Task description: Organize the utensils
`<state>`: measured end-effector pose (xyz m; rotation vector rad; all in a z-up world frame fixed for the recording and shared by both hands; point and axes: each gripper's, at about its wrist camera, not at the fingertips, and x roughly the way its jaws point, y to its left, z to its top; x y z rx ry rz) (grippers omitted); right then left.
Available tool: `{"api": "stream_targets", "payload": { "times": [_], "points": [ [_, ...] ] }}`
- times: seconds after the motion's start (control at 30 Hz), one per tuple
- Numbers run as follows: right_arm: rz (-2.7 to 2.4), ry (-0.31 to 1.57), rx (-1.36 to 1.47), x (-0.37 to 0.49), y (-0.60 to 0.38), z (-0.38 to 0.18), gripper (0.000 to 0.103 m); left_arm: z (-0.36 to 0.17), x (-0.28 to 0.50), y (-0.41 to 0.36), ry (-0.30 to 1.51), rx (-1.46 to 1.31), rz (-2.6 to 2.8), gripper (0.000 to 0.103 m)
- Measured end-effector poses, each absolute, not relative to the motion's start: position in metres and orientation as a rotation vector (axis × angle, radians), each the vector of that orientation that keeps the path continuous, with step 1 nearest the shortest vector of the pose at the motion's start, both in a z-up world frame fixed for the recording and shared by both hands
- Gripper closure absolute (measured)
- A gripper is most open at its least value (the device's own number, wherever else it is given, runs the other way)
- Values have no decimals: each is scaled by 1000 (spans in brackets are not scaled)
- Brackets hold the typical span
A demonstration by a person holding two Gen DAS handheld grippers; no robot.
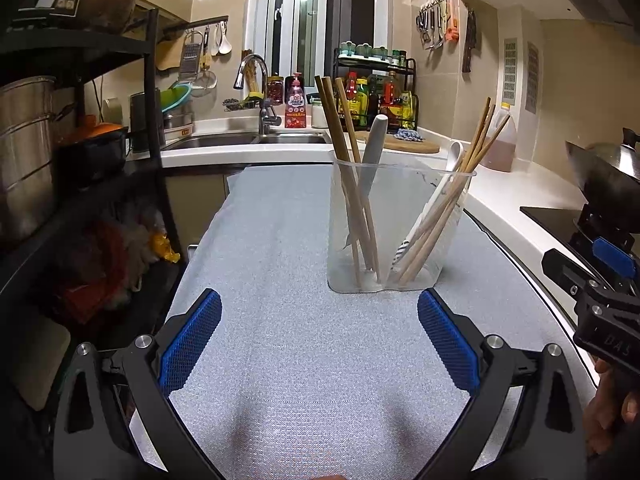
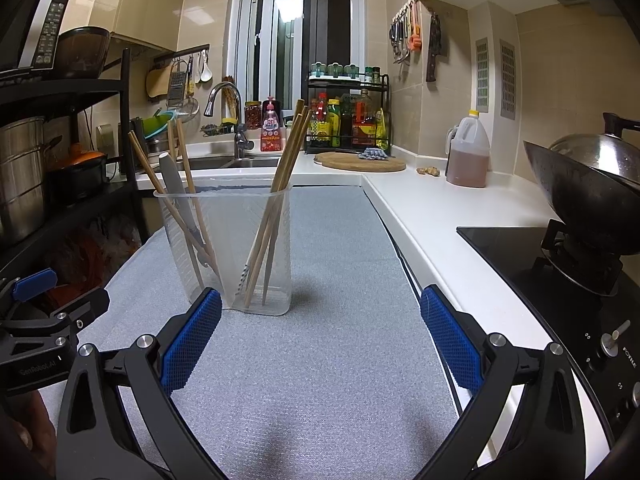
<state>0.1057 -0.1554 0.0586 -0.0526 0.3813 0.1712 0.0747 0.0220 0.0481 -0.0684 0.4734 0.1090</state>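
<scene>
A: Where do the utensils sit?

B: In a clear plastic holder (image 1: 394, 224), tall with rounded corners and thin see-through walls. It stands upright on a grey mat (image 1: 288, 320) with a fine pebbled weave, spread over the worktop.

A: What is inside it?

B: Two leaning clusters. On the left side, slim wooden chopsticks (image 1: 348, 168), square-edged at the top, together with a knife (image 1: 370, 160) that has a smooth pale rounded handle. On the right side, a second bundle of chopsticks (image 1: 448, 216) and a white spoon (image 1: 454, 158) with a glossy curved handle; its lower end carries dark stripes.

A: And the grippers?

B: The left gripper (image 1: 320, 336) is spread wide with nothing between its fingers, hanging over the mat short of the holder. Its blue pads (image 1: 192, 340) are ribbed rubber on matte black arms with silver bolts. The right gripper (image 2: 320, 336) is likewise released and empty, with the holder just ahead of its left finger.

A: Anything beside the mat?

B: A smooth white counter (image 2: 432, 216), a round wooden board (image 2: 360, 160) and a dark metal wok (image 2: 588, 196).
</scene>
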Motion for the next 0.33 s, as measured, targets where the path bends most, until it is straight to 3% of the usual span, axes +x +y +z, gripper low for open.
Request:
{"api": "stream_targets", "payload": {
  "times": [0.33],
  "points": [
    [171, 385, -56, 106, -157, 59, 5, 48, 78, 25, 492, -90, 111, 8]
  ]
}}
